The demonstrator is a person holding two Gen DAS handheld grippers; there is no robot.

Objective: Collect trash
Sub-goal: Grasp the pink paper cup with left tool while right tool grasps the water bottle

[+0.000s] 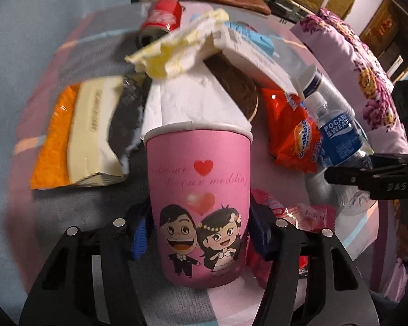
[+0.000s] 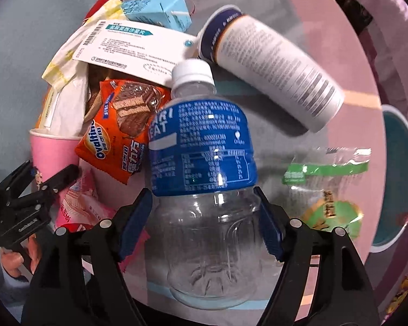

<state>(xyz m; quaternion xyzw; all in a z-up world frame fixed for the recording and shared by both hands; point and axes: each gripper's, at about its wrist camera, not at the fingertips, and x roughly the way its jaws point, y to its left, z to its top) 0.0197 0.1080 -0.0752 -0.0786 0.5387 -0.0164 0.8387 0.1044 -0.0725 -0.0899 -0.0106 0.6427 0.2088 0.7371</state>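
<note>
My left gripper (image 1: 198, 233) is shut on a pink paper cup (image 1: 200, 198) with a cartoon wedding couple, held upright. My right gripper (image 2: 204, 228) is shut on an empty clear Pocari Sweat bottle (image 2: 204, 190) with a blue label and white cap. The bottle also shows at the right of the left wrist view (image 1: 337, 135), and the cup at the left of the right wrist view (image 2: 54, 154). Trash lies piled on a pink and grey bedsheet (image 2: 340, 81): an orange Ovaltine wrapper (image 2: 119, 133), a white medicine box (image 2: 133, 49), a blue carton (image 2: 157, 13).
A white cylindrical tub (image 2: 274, 68) lies behind the bottle. A green clear wrapper (image 2: 329, 190) and a teal-lined bowl (image 2: 397, 179) are at the right. A red can (image 1: 163, 16), crumpled yellow-white paper (image 1: 176, 49) and an orange-and-cream packet (image 1: 76, 133) lie beyond the cup.
</note>
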